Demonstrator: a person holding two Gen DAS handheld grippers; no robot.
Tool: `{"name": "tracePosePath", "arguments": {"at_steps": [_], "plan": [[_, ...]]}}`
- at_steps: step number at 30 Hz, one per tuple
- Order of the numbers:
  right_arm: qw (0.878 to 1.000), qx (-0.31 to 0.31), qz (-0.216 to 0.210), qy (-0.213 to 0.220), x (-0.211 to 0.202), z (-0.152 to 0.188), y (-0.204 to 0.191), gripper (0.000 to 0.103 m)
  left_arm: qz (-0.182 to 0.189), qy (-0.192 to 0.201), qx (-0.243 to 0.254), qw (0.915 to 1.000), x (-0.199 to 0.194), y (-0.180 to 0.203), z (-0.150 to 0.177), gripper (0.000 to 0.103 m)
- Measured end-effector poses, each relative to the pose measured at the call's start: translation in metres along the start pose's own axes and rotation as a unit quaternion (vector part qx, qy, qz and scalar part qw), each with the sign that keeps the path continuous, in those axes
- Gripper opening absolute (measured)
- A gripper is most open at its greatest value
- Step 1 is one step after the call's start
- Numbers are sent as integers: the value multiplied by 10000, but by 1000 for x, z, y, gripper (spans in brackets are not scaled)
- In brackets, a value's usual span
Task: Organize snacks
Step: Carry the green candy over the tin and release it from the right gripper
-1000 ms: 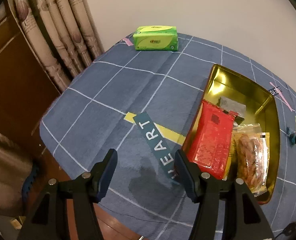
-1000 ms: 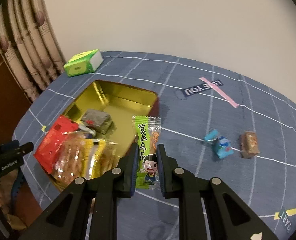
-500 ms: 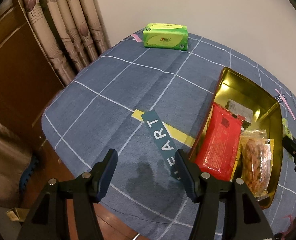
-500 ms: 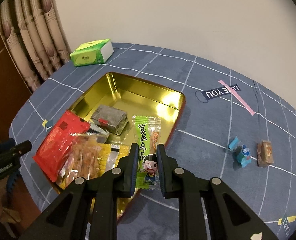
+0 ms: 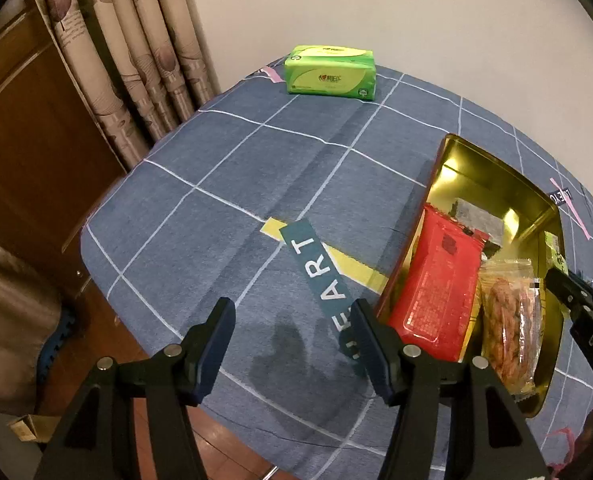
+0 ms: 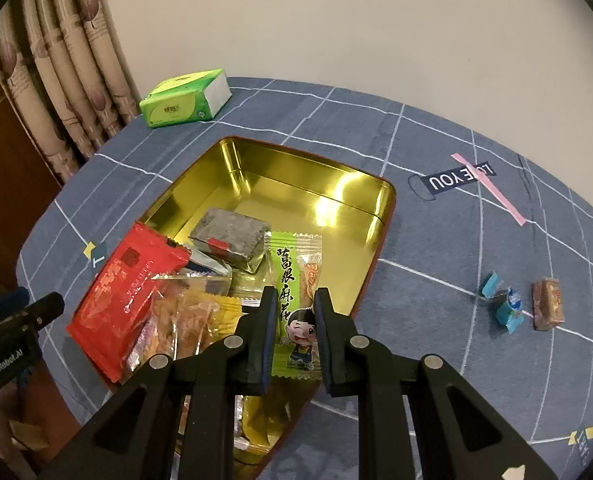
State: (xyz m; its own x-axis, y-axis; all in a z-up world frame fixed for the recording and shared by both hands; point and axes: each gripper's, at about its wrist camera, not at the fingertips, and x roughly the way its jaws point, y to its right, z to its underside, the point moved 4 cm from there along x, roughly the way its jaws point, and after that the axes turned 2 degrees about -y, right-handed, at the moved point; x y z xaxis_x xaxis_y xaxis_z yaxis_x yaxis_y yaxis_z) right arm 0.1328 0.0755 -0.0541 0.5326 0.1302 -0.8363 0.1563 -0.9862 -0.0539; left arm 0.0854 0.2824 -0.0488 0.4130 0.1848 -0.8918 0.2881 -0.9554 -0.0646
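Two grippers are working this snack tidy-up, and my right gripper [image 6: 295, 308] is clenching its jaws on a green snack packet [image 6: 294, 280] with a cartoon child printed on it, holding it by its lower end so that it is hanging over the near part of the gold tin [image 6: 316, 196]. Inside that tin, a red packet [image 6: 126, 296] is leaning across the left rim, a clear bag of orange-brown snacks [image 6: 180, 320] is lying just beside it, and a grey wrapped block [image 6: 232, 236] is sitting toward the middle, with the far half of the tin showing bare metal. Out to the right on the blue checked tablecloth [image 6: 436, 240], a small blue-wrapped candy [image 6: 506, 308] and a brown-wrapped candy [image 6: 548, 308] are lying close together, well apart from the tin. A green tissue pack [image 6: 184, 100] is resting at the far edge of the table near the curtain [image 6: 68, 80]. My left gripper [image 5: 290, 330] is hovering with its jaws released and wide, nothing between them, above the cloth just to the left of the tin, over a printed strip reading HEART [image 5: 322, 276]. From that side I am seeing the red packet and the clear bag lined up along the tin's near end, and my right gripper is poking in at the right edge.
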Motion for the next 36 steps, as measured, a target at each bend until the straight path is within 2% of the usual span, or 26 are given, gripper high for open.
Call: {"name": "tracePosePath", "arguments": {"at_steps": [13,23,30,36], "plan": [[9997,105,-221,-29,4,-1,-6,20,33,-15,-6,10000,-1,1,1,61],[9996,-34,-250,162,-7,2,-9,41,34,-20,28,10000,-1,3,1,61],[9984,36,-433,370,-23,0,-2,43,13,3,71,10000,0,5,1,61],[9975,174,-384,576,-42,3,22,48,-40,28,98,9999,-1,6,1,61]]}}
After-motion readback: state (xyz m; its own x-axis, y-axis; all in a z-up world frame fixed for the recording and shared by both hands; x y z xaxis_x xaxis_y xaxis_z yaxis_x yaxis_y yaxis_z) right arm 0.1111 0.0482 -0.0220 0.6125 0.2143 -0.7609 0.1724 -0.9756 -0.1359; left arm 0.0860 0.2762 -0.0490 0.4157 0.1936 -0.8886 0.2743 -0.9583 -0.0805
